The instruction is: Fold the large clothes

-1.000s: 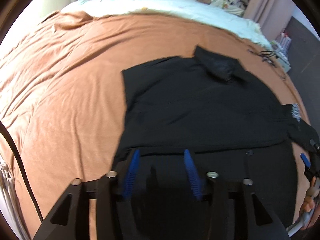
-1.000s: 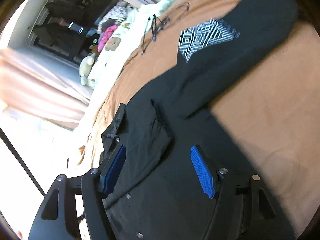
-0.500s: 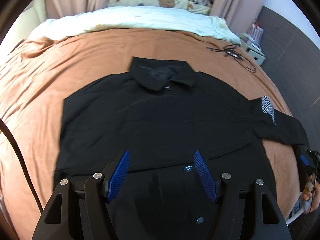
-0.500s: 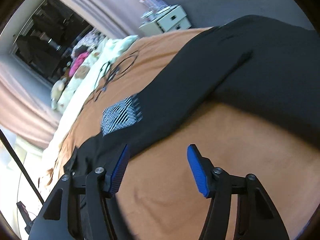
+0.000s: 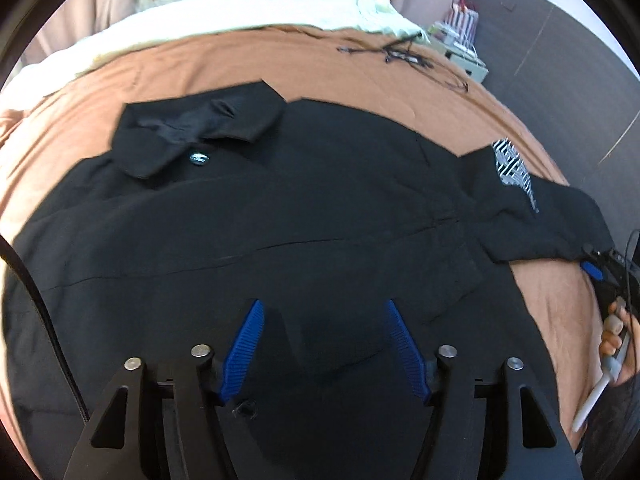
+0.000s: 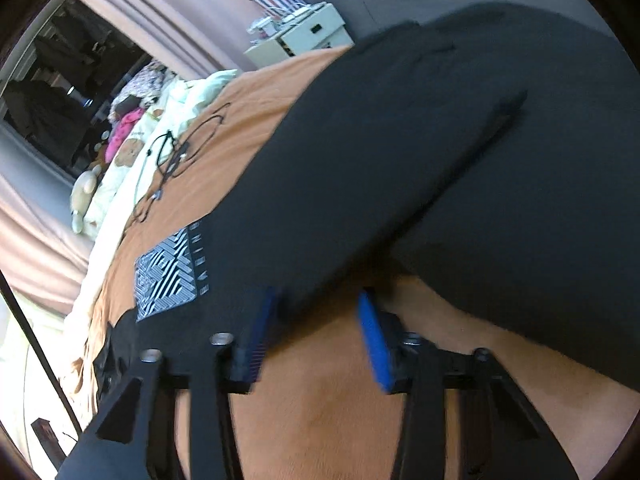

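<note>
A large black collared shirt (image 5: 280, 208) lies spread on the orange bedsheet (image 5: 224, 60), collar at the far left. Its right sleeve (image 5: 536, 216) with a black-and-white patch (image 5: 514, 168) stretches to the right. My left gripper (image 5: 324, 312) is open above the shirt's lower body, holding nothing. My right gripper (image 6: 316, 300) is open at the near edge of the sleeve (image 6: 360, 168), just right of the patch (image 6: 168, 276); cloth lies at the left fingertip. It also shows in the left wrist view at the sleeve's end (image 5: 592, 270).
Black cables (image 5: 404, 54) lie on the sheet at the far right. A pale blanket (image 5: 224, 12) with pillows and soft toys runs along the far edge. A white bedside unit (image 6: 300, 36) stands beyond the bed's right side by a grey wall.
My left gripper has opened wider and swung right across the shirt. My right gripper has moved from the shirt's body out to the right sleeve and narrowed its opening.
</note>
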`<state>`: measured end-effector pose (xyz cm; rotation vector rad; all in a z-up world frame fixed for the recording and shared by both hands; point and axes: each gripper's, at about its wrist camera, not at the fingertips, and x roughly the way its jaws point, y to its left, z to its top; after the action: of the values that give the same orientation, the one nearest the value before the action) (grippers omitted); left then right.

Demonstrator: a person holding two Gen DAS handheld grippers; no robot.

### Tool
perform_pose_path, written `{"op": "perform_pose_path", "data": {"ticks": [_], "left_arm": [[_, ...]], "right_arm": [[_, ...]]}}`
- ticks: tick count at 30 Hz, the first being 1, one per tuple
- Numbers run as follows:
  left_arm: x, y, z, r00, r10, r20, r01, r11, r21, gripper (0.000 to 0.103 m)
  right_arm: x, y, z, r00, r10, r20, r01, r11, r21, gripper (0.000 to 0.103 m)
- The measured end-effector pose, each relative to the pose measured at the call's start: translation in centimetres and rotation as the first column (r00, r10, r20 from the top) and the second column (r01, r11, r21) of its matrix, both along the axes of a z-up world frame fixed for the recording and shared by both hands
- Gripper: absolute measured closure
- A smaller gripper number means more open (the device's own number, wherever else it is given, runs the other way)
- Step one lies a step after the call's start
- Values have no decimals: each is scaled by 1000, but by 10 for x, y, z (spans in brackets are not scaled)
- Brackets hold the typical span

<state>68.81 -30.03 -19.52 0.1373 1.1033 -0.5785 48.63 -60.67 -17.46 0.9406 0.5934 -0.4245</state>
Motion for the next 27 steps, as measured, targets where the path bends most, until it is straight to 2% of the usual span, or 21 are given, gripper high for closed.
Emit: {"op": "perform_pose_path", "data": {"ticks": [1, 4, 7, 10, 16, 19, 22, 27], "left_arm": [[3, -6, -7, 1000, -7, -15, 7, 1000, -7, 45], [8, -17, -23, 999, -19, -34, 18, 1000, -11, 48], [9, -25, -27, 1000, -15, -15, 15, 1000, 1, 49], [7, -21, -20, 999, -15, -33, 14, 1000, -28, 49], [-4, 13, 21, 1000, 9, 5, -9, 998, -59, 49], [-5, 36, 41, 1000, 27, 4, -27, 996, -84, 48], [-7, 63, 62, 997, 64, 34, -61, 995, -75, 48], [-14, 117, 88, 989, 132, 65, -126, 988, -90, 48]], "right_arm": [[0, 0, 3, 1000, 8, -3, -8, 1000, -12, 90], [-1, 10, 22, 1000, 25, -2, -25, 995, -96, 102], [0, 25, 54, 998, 54, 45, -45, 980, -192, 103], [-1, 45, 98, 992, 94, 87, -68, 961, -266, 103], [-4, 95, 174, 968, 188, 164, -120, 928, -354, 103], [-3, 131, 208, 947, 257, 192, -165, 904, -394, 103], [-1, 171, 236, 922, 326, 210, -212, 877, -431, 103], [7, 240, 264, 868, 444, 221, -305, 830, -467, 103]]}}
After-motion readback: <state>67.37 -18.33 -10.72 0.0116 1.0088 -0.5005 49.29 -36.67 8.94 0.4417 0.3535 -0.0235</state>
